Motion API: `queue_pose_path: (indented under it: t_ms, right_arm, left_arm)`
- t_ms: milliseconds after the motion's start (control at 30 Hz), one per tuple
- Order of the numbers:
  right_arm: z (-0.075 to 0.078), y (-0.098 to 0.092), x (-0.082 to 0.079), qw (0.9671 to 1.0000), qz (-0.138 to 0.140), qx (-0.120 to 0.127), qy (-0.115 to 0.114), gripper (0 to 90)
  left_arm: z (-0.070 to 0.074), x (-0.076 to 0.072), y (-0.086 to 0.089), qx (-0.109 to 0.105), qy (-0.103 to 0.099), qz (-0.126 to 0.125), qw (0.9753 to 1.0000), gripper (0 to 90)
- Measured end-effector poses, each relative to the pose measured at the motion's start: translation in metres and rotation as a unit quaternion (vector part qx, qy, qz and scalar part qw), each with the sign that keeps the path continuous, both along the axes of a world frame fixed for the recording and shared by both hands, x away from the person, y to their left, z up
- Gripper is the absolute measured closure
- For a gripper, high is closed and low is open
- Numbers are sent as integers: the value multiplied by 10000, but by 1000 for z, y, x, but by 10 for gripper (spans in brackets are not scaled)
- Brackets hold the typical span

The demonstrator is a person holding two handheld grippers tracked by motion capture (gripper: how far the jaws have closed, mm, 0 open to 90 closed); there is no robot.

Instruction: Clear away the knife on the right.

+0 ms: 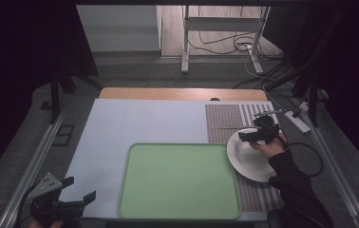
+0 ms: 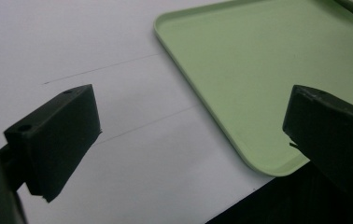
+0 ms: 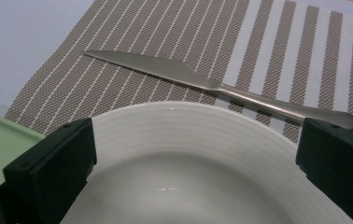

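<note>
Two jaws of the right gripper (image 3: 195,172) stand spread wide over the white plate (image 3: 188,154), holding nothing; beyond them lies a knife (image 3: 221,86) on the striped mat (image 3: 277,42). Thin, stiff and probably slippery, it is best pinched across its handle. The left gripper (image 2: 191,135) hangs released beside the green tray (image 2: 258,60).
</note>
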State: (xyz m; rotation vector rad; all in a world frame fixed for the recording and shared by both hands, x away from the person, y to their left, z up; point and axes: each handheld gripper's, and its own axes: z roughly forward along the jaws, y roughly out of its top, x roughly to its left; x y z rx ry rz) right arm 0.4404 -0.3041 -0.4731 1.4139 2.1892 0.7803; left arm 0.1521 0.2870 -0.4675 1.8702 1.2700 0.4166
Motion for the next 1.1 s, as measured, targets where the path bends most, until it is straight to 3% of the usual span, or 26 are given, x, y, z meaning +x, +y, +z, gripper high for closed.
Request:
queue_pose_path:
  t_ms: [633, 800, 933, 967, 1100]
  right_arm:
    - [-9, -22, 40, 9990, -431, -69, 54, 0]
    - [-9, -32, 50, 9984, -554, 16, 113, 14]
    - [-8, -36, 56, 9983, -565, 25, 124, 116]
    - [-8, -38, 59, 9982, -573, -46, 149, 228]
    - [-7, -43, 66, 9985, -476, -102, 241, 518]
  left_arm:
    - [0, 0, 0, 2, -3, -8, 10000, 39]
    - [0, 0, 0, -2, -3, -7, 10000, 39]
    - [0, 0, 0, -2, 1, -5, 10000, 39]
    - [0, 0, 0, -11, 2, -2, 10000, 39]
    - [0, 0, 1, -23, 8, 1, 10000, 39]
